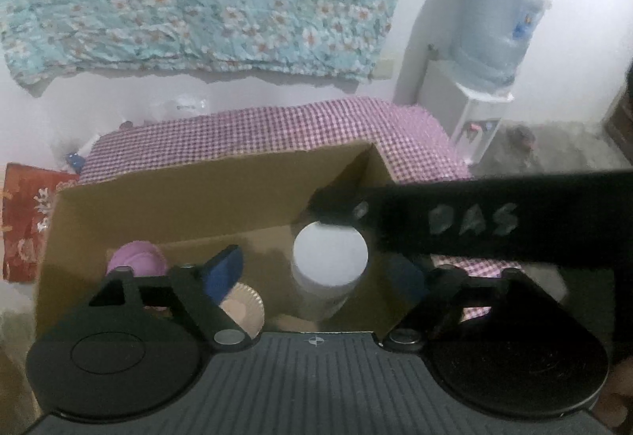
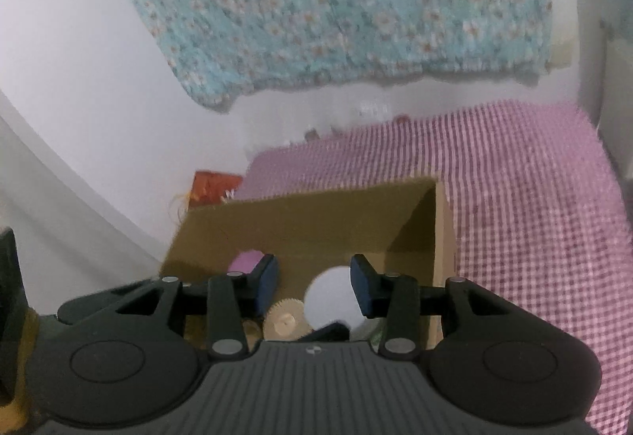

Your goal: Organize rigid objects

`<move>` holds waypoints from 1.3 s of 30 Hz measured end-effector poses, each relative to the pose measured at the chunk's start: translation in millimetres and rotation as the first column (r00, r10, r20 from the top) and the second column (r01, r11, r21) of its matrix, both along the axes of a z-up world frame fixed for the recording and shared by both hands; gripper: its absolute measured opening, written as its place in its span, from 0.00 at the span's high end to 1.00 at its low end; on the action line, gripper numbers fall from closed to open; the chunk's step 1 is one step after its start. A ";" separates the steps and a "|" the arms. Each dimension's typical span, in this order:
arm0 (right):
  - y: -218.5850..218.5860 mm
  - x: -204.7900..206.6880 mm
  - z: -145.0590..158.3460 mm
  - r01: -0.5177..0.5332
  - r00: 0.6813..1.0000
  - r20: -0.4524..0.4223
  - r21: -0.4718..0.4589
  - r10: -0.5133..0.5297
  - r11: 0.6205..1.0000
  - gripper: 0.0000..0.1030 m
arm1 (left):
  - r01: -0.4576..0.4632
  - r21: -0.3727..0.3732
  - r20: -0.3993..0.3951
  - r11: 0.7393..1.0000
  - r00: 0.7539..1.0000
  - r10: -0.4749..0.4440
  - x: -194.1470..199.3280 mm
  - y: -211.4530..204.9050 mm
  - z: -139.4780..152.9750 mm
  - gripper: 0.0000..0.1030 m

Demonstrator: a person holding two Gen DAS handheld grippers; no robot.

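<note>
White jar (image 1: 330,257) stands inside cardboard box (image 1: 158,205), unheld.

White jar (image 1: 330,257) partly behind black bar (image 1: 494,217)

A tabletop (image 2: 534,197) is covered by a pink-and-white checked cloth (image 1: 277,130), on which an open cardboard box (image 2: 316,221) is set.

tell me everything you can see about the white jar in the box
The white jar is a cylinder with a flat, round white lid and a paler body below, plastic by the look. It stands upright inside the cardboard box, near its right wall. The left gripper has its jaws wide on either side, not pressing it. A tan gear-like disc lies to its left. Whether the right gripper's fingertip above the lid touches it is unclear.
</note>
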State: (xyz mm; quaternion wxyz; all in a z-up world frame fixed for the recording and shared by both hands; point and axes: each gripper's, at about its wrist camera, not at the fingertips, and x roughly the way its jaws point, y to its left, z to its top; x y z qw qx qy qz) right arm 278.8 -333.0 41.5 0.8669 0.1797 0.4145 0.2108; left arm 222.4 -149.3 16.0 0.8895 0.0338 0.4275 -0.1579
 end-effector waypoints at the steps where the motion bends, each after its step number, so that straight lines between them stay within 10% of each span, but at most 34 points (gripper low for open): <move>1: -0.1 -5.9 7.8 0.006 1.000 0.024 -0.005 -0.005 1.000 0.57 | -0.006 -0.015 0.006 1.000 1.000 0.006 -5.8 4.1 4.9 0.09; 12: 11.7 -106.8 82.4 0.113 0.955 0.286 -0.115 -0.076 0.987 0.01 | -0.106 -0.002 0.076 0.994 0.991 0.106 -69.7 53.9 35.1 0.00; 27: 31.9 -182.9 59.0 0.375 0.921 0.234 -0.307 -0.313 0.875 0.00 | -0.153 0.104 0.083 0.983 0.986 0.145 -109.0 69.2 20.3 0.00; 39: 66.7 -178.9 35.9 0.279 0.960 0.165 -0.445 -0.228 0.851 0.00 | -0.203 0.082 0.039 0.976 0.979 0.201 -111.9 96.4 8.4 0.00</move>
